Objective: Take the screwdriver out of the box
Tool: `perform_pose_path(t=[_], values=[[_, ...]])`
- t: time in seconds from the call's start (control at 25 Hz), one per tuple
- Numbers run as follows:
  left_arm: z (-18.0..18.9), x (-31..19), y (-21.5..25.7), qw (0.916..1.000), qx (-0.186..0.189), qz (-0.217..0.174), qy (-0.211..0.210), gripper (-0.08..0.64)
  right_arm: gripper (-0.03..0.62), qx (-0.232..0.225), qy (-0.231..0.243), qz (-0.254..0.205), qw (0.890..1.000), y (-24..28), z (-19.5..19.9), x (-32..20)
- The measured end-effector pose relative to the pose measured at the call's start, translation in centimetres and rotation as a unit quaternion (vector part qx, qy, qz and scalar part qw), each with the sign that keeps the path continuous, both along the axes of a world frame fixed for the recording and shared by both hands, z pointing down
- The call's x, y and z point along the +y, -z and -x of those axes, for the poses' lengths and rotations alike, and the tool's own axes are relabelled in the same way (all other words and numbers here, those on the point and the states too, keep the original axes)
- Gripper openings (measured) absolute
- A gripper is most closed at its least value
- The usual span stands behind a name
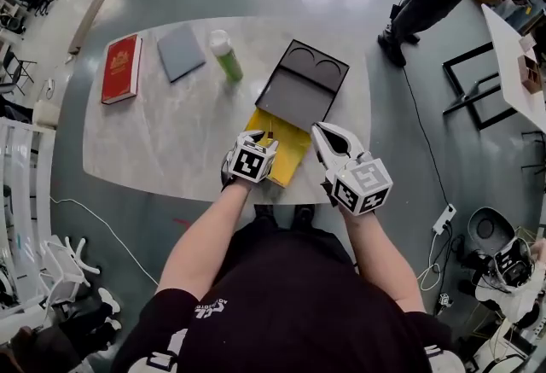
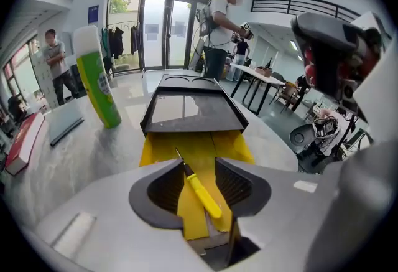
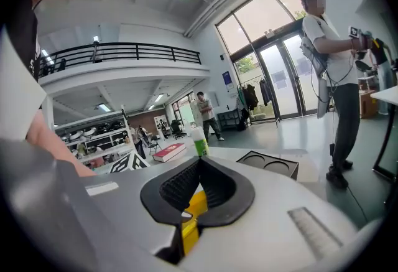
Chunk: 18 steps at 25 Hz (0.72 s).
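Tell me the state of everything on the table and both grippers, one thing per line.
Left gripper: open, empty.
Right gripper: shut, empty.
Box: open, dark lid laid back.
Screwdriver: lying in the box, between the left fingers, not gripped.
Green bottle: upright, capped.
Red book: closed, lying flat.

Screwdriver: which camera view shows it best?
The left gripper view: the whole screwdriver lies on the yellow tray inside the open left claw. The head view shows at most a speck; the right gripper view shows none.

Screwdriver point(image 2: 203, 195) in box point(image 2: 231, 145) on table point(image 1: 171, 141)
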<state>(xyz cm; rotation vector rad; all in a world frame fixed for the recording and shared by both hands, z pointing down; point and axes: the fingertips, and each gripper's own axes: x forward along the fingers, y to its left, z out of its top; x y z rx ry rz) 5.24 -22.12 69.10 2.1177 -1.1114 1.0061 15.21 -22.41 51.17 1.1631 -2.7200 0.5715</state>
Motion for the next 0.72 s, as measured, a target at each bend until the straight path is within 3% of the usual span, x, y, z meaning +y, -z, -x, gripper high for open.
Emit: perform_pose_path(t=[0.24, 0.48, 0.72], values=[[-0.1, 0.0, -3.3, 0.9992, -0.017, 0.034, -0.007, 0.164, 0.015, 0.018, 0.001, -0.039, 0.999, 0.8, 0.0, -0.1], [0.1, 0.2, -4.8, 0.9976, -0.042, 0.055, -0.007, 0.166, 0.014, 0.018, -0.003, -0.043, 0.999, 1.1, -0.4, 0.1], [0.1, 1.2, -6.5, 0.9930, -0.056, 0.104, -0.008, 0.166, 0.015, 0.021, -0.010, -0.045, 0.999, 1.3, -1.3, 0.2]])
